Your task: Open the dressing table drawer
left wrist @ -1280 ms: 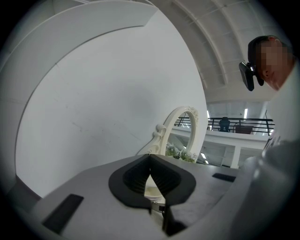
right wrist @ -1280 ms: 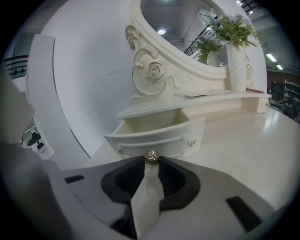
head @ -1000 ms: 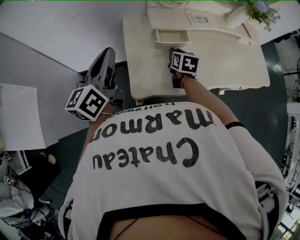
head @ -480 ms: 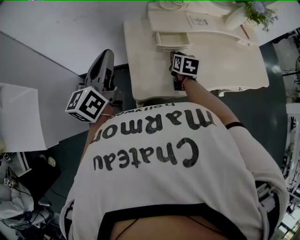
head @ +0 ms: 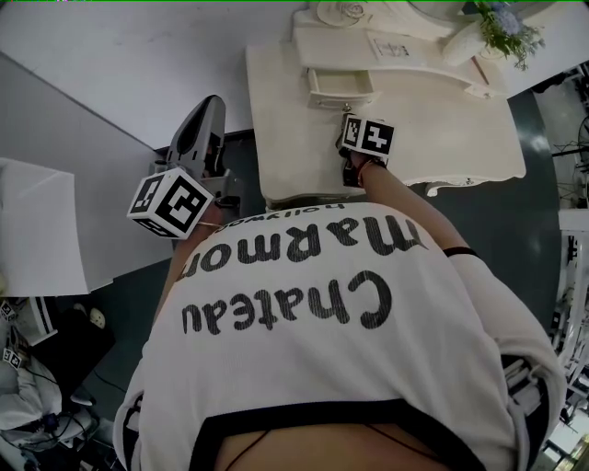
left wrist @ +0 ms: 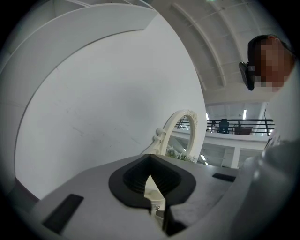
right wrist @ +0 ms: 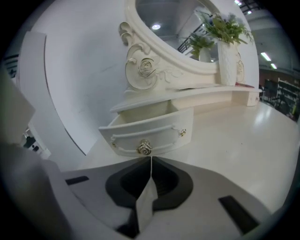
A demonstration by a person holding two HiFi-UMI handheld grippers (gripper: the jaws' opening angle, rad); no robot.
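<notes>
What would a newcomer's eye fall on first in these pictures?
The small cream drawer with its gold rose knob stands pulled open at the back of the cream dressing table. Just before the knob, the right gripper has just closed its jaws, with nothing between them.

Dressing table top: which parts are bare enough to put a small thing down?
The widest bare patch of the top lies right of the open drawer, between the back shelf and the front edge. A narrower strip runs left of the drawer. The shelf is crowded: a card, a vase with flowers.
</notes>
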